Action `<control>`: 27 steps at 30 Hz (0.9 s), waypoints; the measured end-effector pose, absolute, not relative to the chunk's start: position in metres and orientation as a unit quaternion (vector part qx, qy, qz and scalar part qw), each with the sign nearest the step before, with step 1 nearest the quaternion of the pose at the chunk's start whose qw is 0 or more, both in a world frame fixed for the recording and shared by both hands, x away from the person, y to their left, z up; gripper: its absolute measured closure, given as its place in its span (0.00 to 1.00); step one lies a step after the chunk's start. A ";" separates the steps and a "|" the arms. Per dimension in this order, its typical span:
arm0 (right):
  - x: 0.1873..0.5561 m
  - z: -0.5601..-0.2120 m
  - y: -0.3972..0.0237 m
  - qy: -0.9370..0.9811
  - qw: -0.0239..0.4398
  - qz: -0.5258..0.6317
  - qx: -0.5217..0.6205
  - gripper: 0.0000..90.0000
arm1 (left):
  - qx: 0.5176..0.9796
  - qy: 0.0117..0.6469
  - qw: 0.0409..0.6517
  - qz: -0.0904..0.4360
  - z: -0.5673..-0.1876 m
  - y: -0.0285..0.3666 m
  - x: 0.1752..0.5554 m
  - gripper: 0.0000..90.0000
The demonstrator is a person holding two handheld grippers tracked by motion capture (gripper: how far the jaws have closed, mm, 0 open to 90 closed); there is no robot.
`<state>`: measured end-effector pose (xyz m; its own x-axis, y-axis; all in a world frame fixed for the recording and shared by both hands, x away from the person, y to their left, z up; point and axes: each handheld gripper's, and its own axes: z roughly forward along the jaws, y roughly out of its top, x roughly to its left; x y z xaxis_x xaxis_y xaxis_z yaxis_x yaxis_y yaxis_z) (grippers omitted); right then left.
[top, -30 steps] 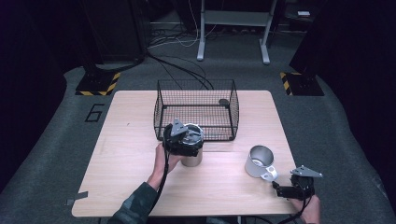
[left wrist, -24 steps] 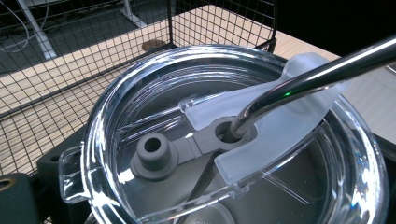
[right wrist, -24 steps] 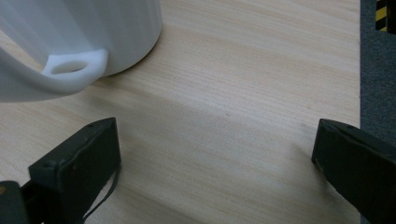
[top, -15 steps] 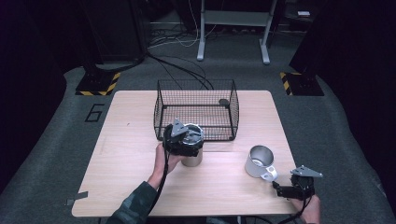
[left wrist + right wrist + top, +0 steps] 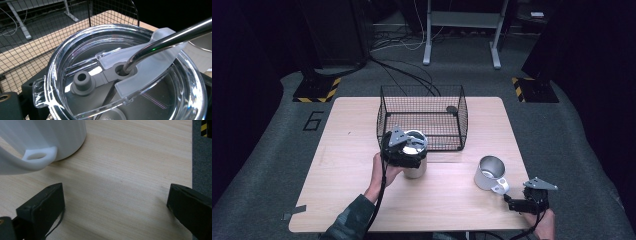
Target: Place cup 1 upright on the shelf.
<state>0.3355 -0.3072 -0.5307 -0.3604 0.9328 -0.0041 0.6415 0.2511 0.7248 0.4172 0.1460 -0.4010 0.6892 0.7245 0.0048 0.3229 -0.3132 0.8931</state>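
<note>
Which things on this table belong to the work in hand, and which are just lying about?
In the work:
- left tool, at the tumbler
- tumbler with clear lid and metal straw
- right tool, open, empty, beside the mug
- white mug

Lying about:
- wire basket, with a small dark thing inside
- table

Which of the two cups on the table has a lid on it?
The cup in front of the wire basket, at the left gripper, has a clear lid with a metal straw. The mug near the right gripper is open.
</note>
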 end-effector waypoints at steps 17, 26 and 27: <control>0.335 -0.531 -0.306 0.752 0.226 0.327 0.525 0.01 | 0.784 0.330 0.487 0.199 -0.382 0.157 0.413 0.04; 0.335 -0.531 -0.306 0.750 0.223 0.330 0.528 0.01 | 0.783 0.318 0.494 0.203 -0.368 0.155 0.411 0.04; 0.335 -0.531 -0.306 0.750 0.223 0.330 0.528 0.01 | 0.783 0.318 0.494 0.203 -0.368 0.155 0.411 0.04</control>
<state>0.3352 -0.3060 -0.5306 -0.3426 0.9394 0.0138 0.6443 0.2242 0.7312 0.4107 0.1552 -0.3683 0.7157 0.6984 0.0042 0.2965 -0.3092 0.9036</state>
